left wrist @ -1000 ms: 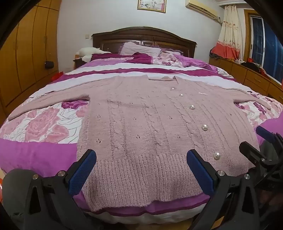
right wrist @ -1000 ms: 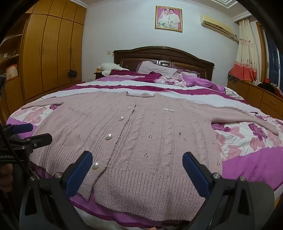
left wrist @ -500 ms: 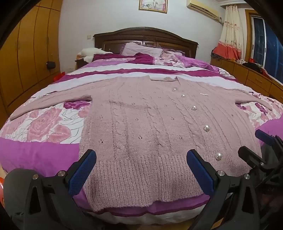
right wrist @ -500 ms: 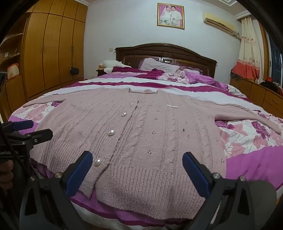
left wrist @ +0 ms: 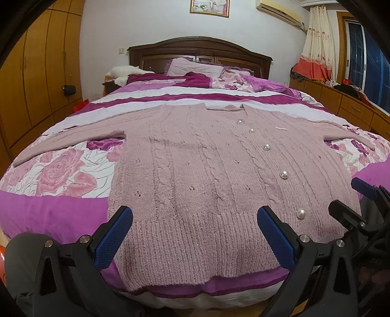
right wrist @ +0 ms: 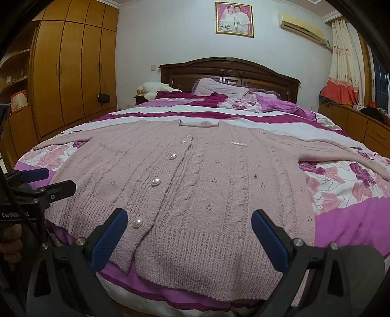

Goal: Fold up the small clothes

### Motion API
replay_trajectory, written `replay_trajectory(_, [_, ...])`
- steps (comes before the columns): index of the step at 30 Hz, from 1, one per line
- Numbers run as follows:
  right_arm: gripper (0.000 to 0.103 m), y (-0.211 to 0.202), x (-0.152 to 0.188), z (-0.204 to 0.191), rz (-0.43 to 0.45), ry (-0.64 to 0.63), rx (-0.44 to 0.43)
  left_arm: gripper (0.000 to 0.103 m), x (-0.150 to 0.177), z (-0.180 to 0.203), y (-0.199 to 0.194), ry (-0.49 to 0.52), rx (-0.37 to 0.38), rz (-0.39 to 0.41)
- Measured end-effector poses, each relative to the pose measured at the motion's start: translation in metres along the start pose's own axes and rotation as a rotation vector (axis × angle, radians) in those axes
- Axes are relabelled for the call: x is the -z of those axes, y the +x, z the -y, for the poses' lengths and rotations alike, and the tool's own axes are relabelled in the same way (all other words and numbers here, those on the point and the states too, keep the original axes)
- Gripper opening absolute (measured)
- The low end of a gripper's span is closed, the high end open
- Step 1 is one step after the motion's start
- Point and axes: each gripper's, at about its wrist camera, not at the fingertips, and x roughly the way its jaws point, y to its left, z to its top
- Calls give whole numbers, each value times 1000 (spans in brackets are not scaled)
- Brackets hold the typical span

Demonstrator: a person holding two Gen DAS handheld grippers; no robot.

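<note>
Left gripper [left wrist: 195,234]: nearest the camera in the left wrist view, its blue-padded fingers [left wrist: 113,236] spread wide with nothing between them, poised over the cardigan's ribbed hem on the side without buttons; whether it touches the knit cannot be told.
Right gripper [right wrist: 189,237]: likewise close to its own camera, fingers [right wrist: 269,240] spread wide and empty, over the hem near the lowest button; it also shows at the right edge of the left wrist view [left wrist: 351,202].
Hand [right wrist: 9,240]: a bit of a hand grips the left tool's handle at the left border of the right wrist view.
Cardigan [left wrist: 219,175]: dusty pink cable knit, lying flat and face up on the bed, hem toward the foot edge, collar toward the pillows, both sleeves stretched out to the sides; unfolded.
Pearl buttons [left wrist: 284,174]: a row of round white ones runs up the front placket from hem to neckline.
Bed cover [left wrist: 51,217]: purple, white and rose-printed, under the cardigan.
Pillows [right wrist: 219,89]: piled at the head of the bed, well apart from the cardigan.
Headboard [right wrist: 229,70]: dark carved wood behind the pillows.
Wardrobe [right wrist: 73,75]: tall orange-brown doors along the left wall.
Framed photo [right wrist: 234,19]: hangs on the wall above the headboard, with an air conditioner [right wrist: 301,26] to its right.
</note>
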Motion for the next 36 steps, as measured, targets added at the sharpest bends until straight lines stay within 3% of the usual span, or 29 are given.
replay_trajectory(36, [103,2,-2,8,-16,24,0,85,-1,-5,3,-4,-5,-7])
